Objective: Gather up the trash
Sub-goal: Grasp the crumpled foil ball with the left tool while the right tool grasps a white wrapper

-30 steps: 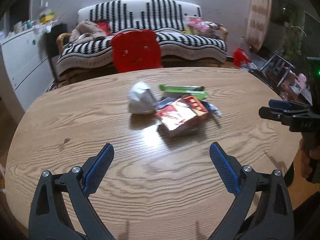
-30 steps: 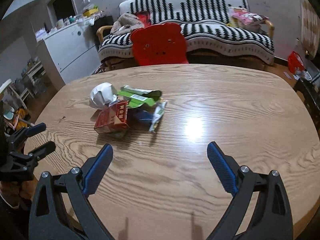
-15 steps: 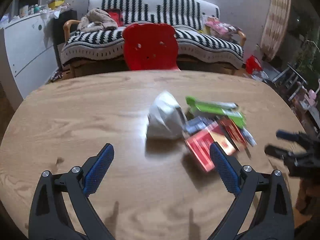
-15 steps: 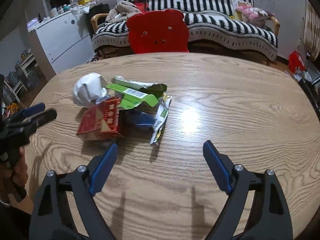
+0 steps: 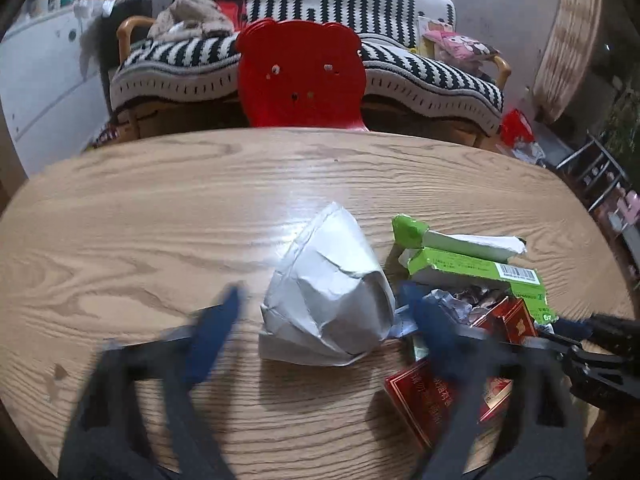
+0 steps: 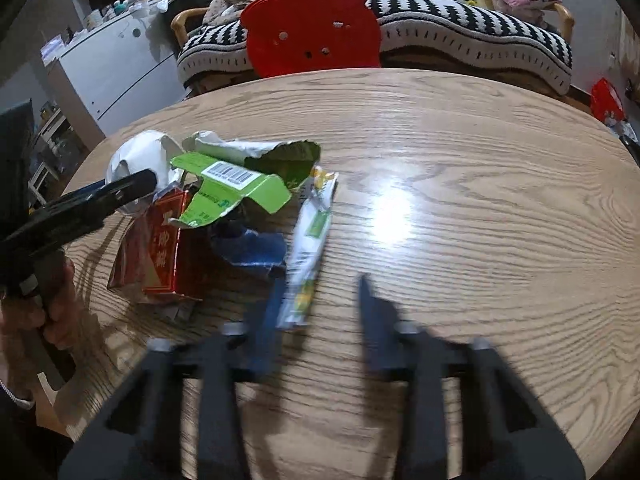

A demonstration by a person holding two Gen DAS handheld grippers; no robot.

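A pile of trash lies on the wooden table (image 5: pixel 120 216). A crumpled white paper bag (image 5: pixel 330 292) sits between the blurred fingers of my left gripper (image 5: pixel 320 320), which is open around it. Right of it lie a green carton (image 5: pixel 472 258), a red box (image 5: pixel 440 396) and foil scraps. In the right wrist view my right gripper (image 6: pixel 318 312) is open, blurred, its left finger beside a thin green-white wrapper (image 6: pixel 310 244). The green carton (image 6: pixel 232 188), red box (image 6: pixel 160 248), blue wrapper (image 6: pixel 252 248) and white bag (image 6: pixel 140 156) lie left of it.
A red bear-shaped chair (image 5: pixel 300 74) stands at the table's far edge, with a striped sofa (image 5: pixel 400 60) behind it. A white cabinet (image 6: pixel 116 68) stands at the left. The left gripper also shows in the right wrist view (image 6: pixel 132 186), over the pile.
Both grippers have moved forward to the pile. The left now straddles the white bag. Both jaws have narrowed, the right more, and the right has come up beside the thin wrapper.
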